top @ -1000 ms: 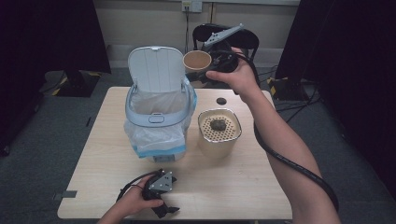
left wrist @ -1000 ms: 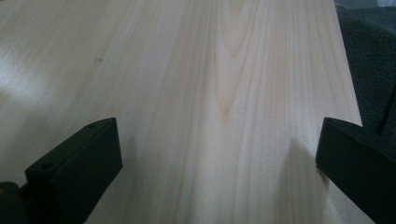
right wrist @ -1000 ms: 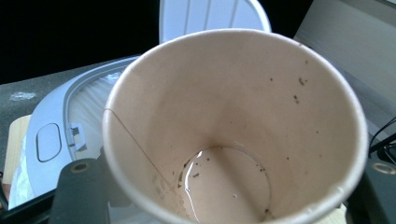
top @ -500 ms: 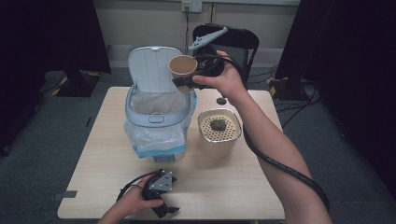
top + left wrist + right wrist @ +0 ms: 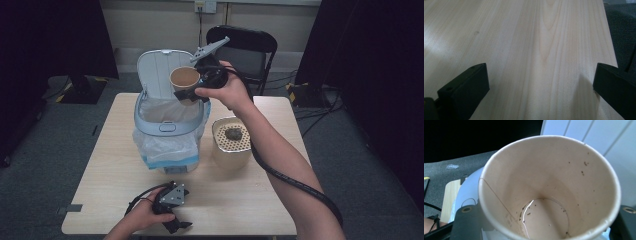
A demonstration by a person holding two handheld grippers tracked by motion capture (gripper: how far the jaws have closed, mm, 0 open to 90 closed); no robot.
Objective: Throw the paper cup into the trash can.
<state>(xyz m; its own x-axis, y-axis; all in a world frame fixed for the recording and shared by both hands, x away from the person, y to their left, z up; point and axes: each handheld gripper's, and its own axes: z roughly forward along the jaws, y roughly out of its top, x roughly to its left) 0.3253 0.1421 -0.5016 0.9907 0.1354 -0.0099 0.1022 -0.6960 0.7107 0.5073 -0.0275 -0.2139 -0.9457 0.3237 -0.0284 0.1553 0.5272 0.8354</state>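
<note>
The right gripper [image 5: 192, 89] is carrying the brown paper cup [image 5: 184, 79] leftward over the open grey lidded bin [image 5: 170, 125], fingers clamping its sides, likely for dropping; the left gripper [image 5: 172, 210] is resting wide open on the counter [image 5: 100, 165].

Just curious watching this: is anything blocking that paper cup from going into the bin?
Nothing visible does. The right gripper holds the paper cup above the bin, whose lid stands open behind it, with the white liner's mouth clear.

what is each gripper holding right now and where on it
Right gripper clamps the brown paper cup by its side walls below the rim, above the white lidded bin. Left gripper holds nothing, jaws open.
</note>
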